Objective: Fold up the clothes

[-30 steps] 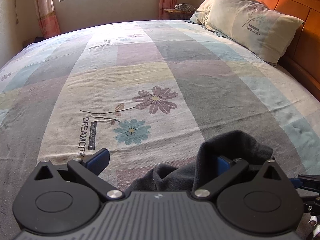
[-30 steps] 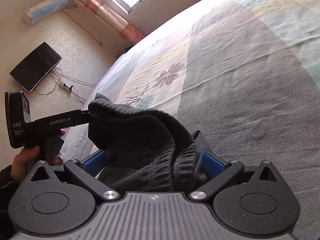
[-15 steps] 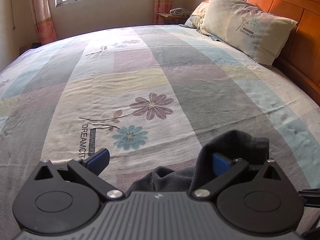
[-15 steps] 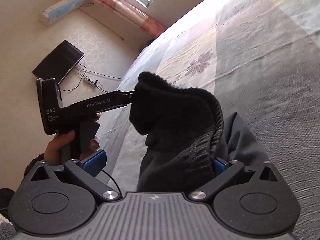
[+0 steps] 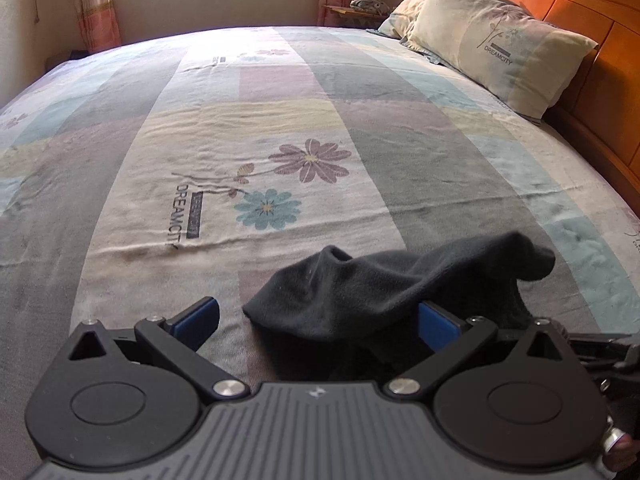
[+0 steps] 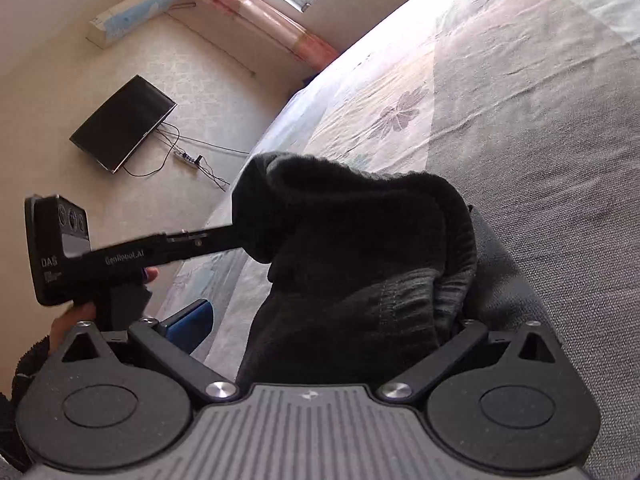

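Observation:
A dark knit garment (image 5: 384,280) hangs bunched just above the patchwork bedsheet (image 5: 256,128). In the left wrist view my left gripper (image 5: 316,322) is open. The cloth drapes over its right blue pad (image 5: 436,326), and the left pad (image 5: 196,320) is bare. In the right wrist view the garment (image 6: 360,248) falls over the right finger of my open right gripper (image 6: 328,320) and hides that pad. The left gripper (image 6: 236,238) reaches in from the left, held by a hand (image 6: 72,320), with its tips buried in the cloth.
The bed fills most of the view. Pillows (image 5: 496,40) lean on a wooden headboard (image 5: 600,60) at the right. A window with curtains (image 5: 96,8) is at the far end. A dark screen (image 6: 124,122) and cables are on the wall beside the bed.
The garment has been lifted off the bed and now spreads across the left gripper's gap. The left gripper has risen and moved further from the right one, pulling the cloth out.

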`<state>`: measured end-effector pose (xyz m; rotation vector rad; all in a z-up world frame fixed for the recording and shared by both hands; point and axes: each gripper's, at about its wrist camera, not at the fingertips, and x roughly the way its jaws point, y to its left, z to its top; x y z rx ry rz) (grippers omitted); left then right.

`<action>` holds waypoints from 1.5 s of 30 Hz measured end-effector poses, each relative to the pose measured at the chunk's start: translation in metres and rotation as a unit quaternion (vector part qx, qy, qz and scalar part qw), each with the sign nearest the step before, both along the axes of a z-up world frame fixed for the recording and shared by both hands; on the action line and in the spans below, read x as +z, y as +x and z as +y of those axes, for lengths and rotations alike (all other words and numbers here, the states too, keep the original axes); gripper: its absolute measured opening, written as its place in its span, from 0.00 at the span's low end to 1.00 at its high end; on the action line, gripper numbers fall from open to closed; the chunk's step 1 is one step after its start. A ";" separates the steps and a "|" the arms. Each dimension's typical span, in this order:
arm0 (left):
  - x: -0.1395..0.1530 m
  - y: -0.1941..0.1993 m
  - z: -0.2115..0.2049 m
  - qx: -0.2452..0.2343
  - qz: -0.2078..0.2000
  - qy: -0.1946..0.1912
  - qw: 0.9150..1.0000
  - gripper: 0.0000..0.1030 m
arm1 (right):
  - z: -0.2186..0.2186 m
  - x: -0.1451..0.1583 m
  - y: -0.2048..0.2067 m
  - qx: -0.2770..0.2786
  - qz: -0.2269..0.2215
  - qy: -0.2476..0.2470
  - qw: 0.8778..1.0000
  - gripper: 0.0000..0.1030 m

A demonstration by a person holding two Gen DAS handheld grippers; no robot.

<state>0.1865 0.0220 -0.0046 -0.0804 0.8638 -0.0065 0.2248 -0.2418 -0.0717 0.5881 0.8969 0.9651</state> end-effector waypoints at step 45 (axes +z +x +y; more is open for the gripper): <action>-0.008 -0.056 0.020 0.024 0.002 -0.058 0.998 1.00 | 0.016 0.066 0.028 -0.054 -0.162 -0.229 0.958 0.22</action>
